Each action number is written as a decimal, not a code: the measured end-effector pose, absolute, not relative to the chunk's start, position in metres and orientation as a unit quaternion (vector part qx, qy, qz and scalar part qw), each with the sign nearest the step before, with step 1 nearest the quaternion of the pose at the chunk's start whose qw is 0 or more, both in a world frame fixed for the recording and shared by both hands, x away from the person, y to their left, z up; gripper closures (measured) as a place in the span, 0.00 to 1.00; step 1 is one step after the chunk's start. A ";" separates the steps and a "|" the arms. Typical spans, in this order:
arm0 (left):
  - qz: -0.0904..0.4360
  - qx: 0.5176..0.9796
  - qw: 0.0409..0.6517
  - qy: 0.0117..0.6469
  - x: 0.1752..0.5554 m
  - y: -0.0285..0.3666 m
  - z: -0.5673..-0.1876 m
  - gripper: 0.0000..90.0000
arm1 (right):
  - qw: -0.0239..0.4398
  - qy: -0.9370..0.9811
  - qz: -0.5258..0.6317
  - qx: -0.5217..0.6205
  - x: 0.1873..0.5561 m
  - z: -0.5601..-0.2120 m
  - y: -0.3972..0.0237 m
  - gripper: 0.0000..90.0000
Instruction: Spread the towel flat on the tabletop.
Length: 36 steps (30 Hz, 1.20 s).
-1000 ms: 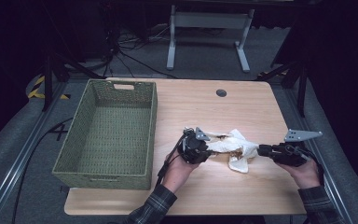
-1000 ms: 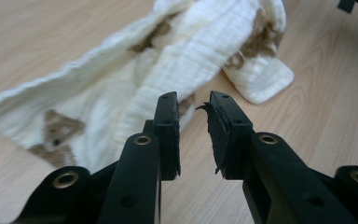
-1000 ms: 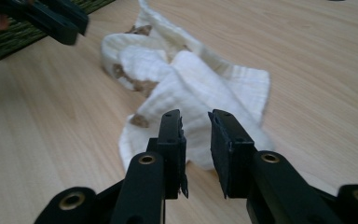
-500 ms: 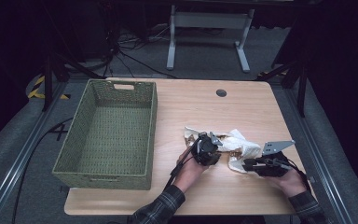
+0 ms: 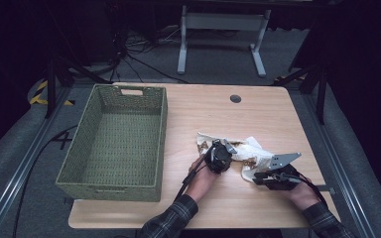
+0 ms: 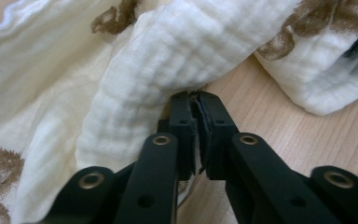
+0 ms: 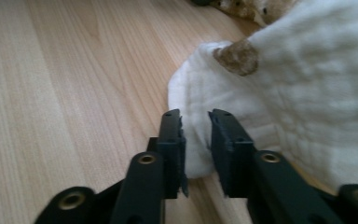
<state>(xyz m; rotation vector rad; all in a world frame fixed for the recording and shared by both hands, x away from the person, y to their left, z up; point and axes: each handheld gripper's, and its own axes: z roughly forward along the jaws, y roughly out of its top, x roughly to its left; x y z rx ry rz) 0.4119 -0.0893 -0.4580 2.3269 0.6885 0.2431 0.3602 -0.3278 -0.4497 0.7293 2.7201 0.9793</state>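
A crumpled white cloth [image 5: 254, 151] with brown prints lies on the wooden table [image 5: 258, 114], right of centre. My left gripper [image 5: 229, 148] is at its left side. In the left gripper view my left gripper [image 6: 196, 95] has just closed, its jaws together under a thick fold of the cloth [image 6: 168, 56] and pinching its edge. My right gripper [image 5: 256, 176] comes at the cloth's near right corner. In the right gripper view my right gripper [image 7: 195, 114] has just been closing, with a corner of the cloth [image 7: 307, 70] squeezed between its jaws.
A large green woven basket [image 5: 163, 129] stands empty on the left half of the table. A dark round grommet [image 5: 235, 98] sits near the far edge. Bare wood lies between the basket and the cloth. A metal stand [image 5: 222, 22] is on the floor beyond.
Both hands have dropped down onto the cloth. The right gripper has slid left to the cloth's near corner. Both pairs of jaws have narrowed onto the fabric.
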 end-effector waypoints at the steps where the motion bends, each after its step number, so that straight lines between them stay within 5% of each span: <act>1: 0.087 0.899 0.340 0.263 0.412 -0.088 -0.457 0.96 | 0.079 0.910 0.327 0.242 0.360 -0.450 -0.328 0.92; 14: 0.037 0.879 0.399 0.260 0.403 -0.065 -0.419 0.97 | 0.079 0.891 0.365 0.256 0.363 -0.433 -0.347 0.99; 31: 0.069 0.851 0.396 0.337 0.416 -0.008 -0.401 0.96 | 0.114 0.857 0.379 0.329 0.369 -0.421 -0.407 0.99; 36: 0.065 0.849 0.400 0.339 0.412 -0.010 -0.400 0.89 | 0.099 0.863 0.374 0.325 0.369 -0.424 -0.404 0.99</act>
